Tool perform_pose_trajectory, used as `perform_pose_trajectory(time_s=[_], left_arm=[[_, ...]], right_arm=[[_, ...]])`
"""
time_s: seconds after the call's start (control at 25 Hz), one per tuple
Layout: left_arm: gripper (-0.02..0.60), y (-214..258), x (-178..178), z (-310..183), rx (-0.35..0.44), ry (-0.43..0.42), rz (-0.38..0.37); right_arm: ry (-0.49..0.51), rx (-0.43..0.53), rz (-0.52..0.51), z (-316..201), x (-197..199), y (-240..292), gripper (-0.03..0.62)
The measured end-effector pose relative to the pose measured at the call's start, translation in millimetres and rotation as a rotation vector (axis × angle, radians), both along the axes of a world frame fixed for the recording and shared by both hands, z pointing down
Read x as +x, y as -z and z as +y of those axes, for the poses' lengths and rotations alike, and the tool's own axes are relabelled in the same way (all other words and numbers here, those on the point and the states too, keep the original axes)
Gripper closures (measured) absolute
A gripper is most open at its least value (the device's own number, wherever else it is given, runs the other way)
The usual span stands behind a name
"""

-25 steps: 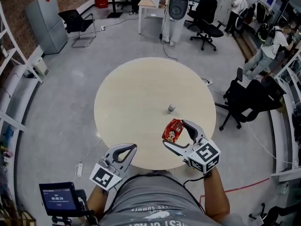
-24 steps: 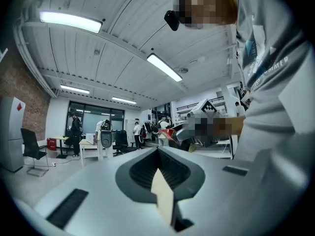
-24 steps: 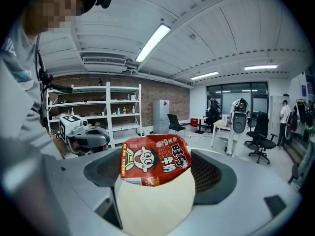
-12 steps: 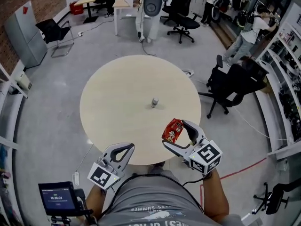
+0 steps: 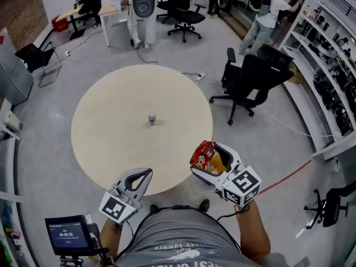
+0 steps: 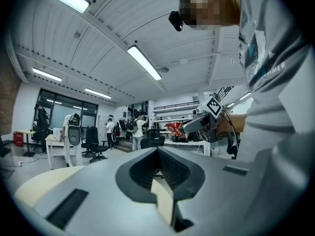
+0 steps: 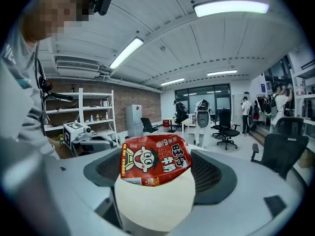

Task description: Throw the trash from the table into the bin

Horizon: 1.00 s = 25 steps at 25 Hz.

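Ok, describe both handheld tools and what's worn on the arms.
Both the left tool and right tool are light grey plastic with dark ribbed inner pads, each carrying a white cube with black square markers. The person wears a grey short-sleeved T-shirt.

A: You have a round table (image 5: 105, 132) in front of you. Its top is pale, like light wood.

B: Yes, and a little can (image 5: 151, 118) stands on your table. It is upright, near the middle, a bit toward 1 o'clock.

A: Your table stands on a grey floor (image 5: 44, 177).

B: On that floor, at 2 o'clock from your table, you can see a black chair (image 5: 247, 77). It is near the table but not touching. At 4 o'clock a thin red line (image 5: 289, 174) runs across the floor.
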<state>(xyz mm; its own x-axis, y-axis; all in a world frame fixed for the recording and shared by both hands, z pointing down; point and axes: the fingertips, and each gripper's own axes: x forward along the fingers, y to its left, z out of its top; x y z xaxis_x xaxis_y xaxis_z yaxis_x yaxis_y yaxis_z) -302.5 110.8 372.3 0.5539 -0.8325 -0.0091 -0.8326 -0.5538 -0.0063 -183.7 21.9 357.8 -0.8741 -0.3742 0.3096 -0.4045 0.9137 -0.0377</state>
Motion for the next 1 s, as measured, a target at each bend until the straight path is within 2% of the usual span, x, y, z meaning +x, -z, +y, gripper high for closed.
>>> perform_pose_trajectory(time_s=[0.12,0.36,0.6,0.76,1.0], left_arm=[[0.54,5,45,-25,-0.025,-0.04,0.017],[0.54,0,200,-85,0.002,-0.17,0.008],[0.54,-8,314,-125,-0.005,-0.264,-0.018],[0.54,-8,365,-138,0.0,-0.317,-0.014],[0.54,0,411,-156,-0.032,-0.398,-0.059]], right_arm=[[-0.043,0.003,-0.001,-14,50,7,0.157],[-0.158,-0.059,-0.049,-51,208,-22,0.157],[-0.233,-0.073,-0.07,-79,315,-35,0.157],[-0.266,-0.083,-0.068,-85,361,-43,0.157],[-0.341,-0.109,-0.103,-96,408,-35,0.157]])
